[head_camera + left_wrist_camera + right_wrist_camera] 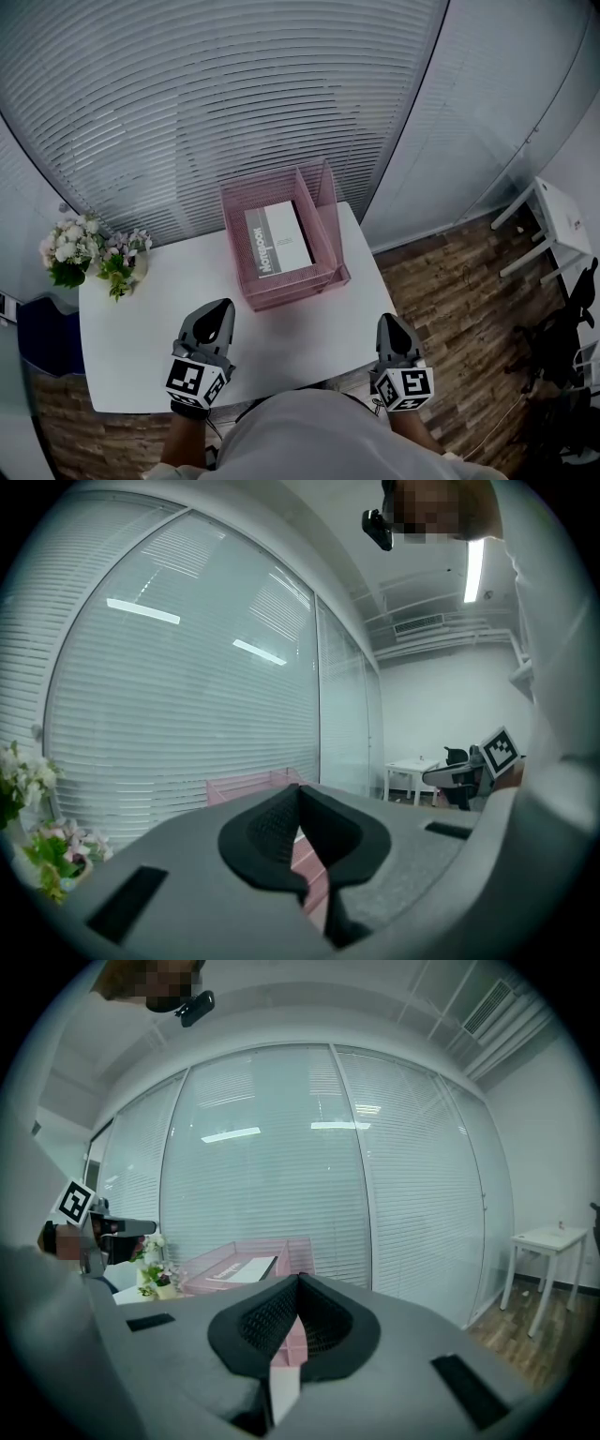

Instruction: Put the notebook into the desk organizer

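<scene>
A pink mesh desk organizer (323, 211) stands at the far middle of the white table (131, 347). Inside it a grey and white notebook (278, 237) lies flat on the tray floor. My left gripper (223, 309) hovers over the table's near side, short of the organizer, jaws shut and empty. At the table's near right corner my right gripper (386, 322) is also shut and empty. In the left gripper view the shut gripper (300, 791) points at the organizer (244, 786). In the right gripper view the gripper (298, 1283) faces the organizer (292, 1252) and notebook (246, 1267).
A small vase of white and pink flowers (92, 255) sits at the table's far left corner. Glass walls with blinds (234, 84) rise behind the table. To the right, on the wooden floor, are a small white side table (555, 217) and a black chair (562, 337).
</scene>
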`<action>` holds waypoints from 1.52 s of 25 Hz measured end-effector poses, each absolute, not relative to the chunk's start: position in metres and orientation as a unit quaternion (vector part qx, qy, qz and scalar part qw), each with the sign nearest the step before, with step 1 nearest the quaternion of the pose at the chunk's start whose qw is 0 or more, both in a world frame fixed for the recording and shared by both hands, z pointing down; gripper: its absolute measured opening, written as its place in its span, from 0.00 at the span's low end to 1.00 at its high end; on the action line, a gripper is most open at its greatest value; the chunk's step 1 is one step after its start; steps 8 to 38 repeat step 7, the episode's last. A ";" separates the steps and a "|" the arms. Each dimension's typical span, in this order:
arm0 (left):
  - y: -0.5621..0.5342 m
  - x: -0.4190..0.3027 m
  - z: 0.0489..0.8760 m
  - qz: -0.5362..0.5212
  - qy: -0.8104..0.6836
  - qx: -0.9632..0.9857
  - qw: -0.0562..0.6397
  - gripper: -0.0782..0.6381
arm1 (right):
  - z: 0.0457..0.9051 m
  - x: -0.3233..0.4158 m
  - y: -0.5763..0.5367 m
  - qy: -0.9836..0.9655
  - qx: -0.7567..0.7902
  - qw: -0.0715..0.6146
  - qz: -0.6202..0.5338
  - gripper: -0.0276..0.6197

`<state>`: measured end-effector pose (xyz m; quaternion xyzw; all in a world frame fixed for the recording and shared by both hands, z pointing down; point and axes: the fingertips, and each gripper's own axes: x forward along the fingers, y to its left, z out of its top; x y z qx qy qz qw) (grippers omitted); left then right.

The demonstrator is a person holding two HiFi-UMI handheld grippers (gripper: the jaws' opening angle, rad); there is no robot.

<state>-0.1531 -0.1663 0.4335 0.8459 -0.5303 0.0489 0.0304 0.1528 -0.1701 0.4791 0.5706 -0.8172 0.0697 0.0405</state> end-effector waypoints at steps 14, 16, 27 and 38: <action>-0.170 -0.147 0.432 0.054 -0.521 0.852 0.025 0.12 | 0.480 0.152 -0.172 -0.817 0.571 0.042 0.071 0.06; -0.170 -0.147 0.432 0.054 -0.521 0.852 0.025 0.12 | 0.480 0.152 -0.172 -0.817 0.571 0.042 0.071 0.06; -0.170 -0.147 0.432 0.054 -0.521 0.852 0.025 0.12 | 0.480 0.152 -0.172 -0.817 0.571 0.042 0.071 0.06; -0.170 -0.147 0.432 0.054 -0.521 0.852 0.025 0.12 | 0.480 0.152 -0.172 -0.817 0.571 0.042 0.071 0.06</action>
